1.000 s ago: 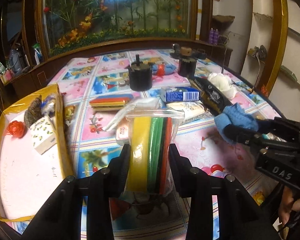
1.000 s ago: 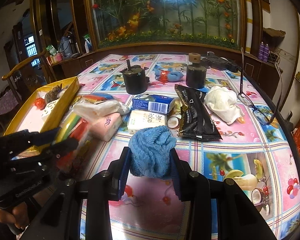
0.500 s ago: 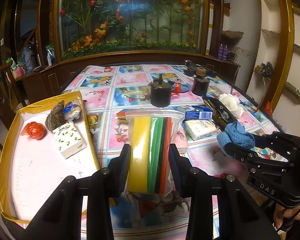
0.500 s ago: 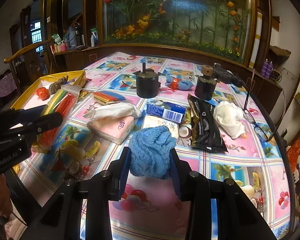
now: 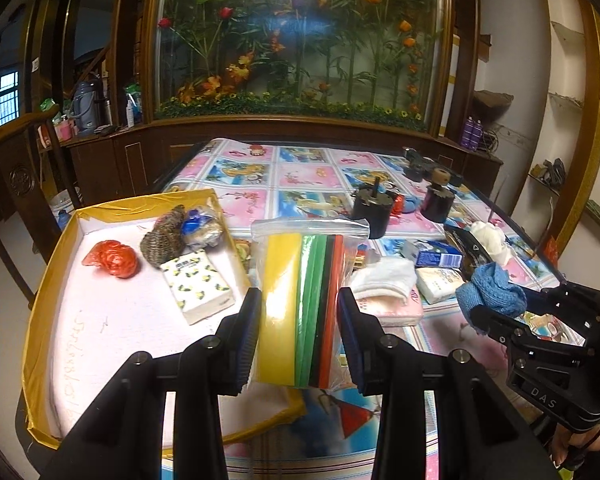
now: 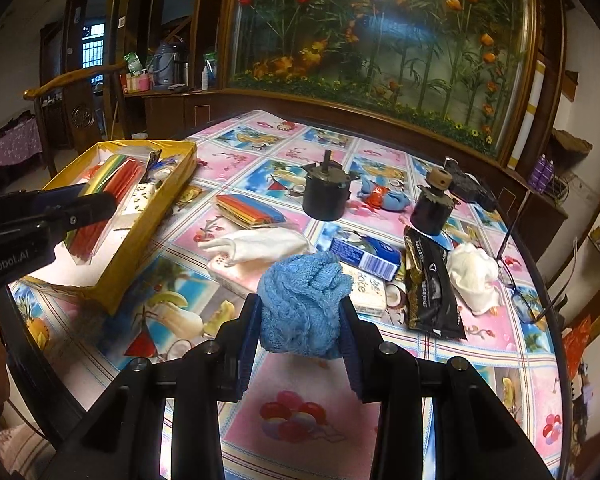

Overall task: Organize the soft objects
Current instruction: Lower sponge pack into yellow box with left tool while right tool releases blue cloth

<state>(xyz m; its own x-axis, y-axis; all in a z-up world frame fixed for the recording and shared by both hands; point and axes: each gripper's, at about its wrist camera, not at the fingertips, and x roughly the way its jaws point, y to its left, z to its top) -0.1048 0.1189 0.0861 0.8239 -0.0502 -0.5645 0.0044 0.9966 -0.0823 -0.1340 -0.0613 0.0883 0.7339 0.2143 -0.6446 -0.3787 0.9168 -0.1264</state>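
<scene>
My left gripper (image 5: pixel 298 316) is shut on a clear bag of coloured foam sheets (image 5: pixel 302 304) and holds it upright in the air above the near right edge of the yellow tray (image 5: pixel 40 292). The tray holds a red bag (image 5: pixel 112 259), a woven ball (image 5: pixel 162 236), a blue-white bundle (image 5: pixel 199 227) and a tissue pack (image 5: pixel 196 286). My right gripper (image 6: pixel 300 320) is shut on a blue knitted cloth (image 6: pixel 304 300), raised above the table's front. The bag of sheets (image 6: pixel 108 200) shows over the tray (image 6: pixel 140 236) in the right wrist view.
On the patterned table (image 6: pixel 300 412) lie a white cloth on a pink tissue pack (image 6: pixel 260 246), a second stack of coloured sheets (image 6: pixel 248 210), a blue box (image 6: pixel 366 256), a black packet (image 6: pixel 430 284), a white bundle (image 6: pixel 472 276), glasses (image 6: pixel 516 280) and two black motors (image 6: pixel 326 196).
Both grippers have risen and swung left toward the tray. The bag of sheets now hangs over the tray's right edge; the blue cloth has followed, still over the table.
</scene>
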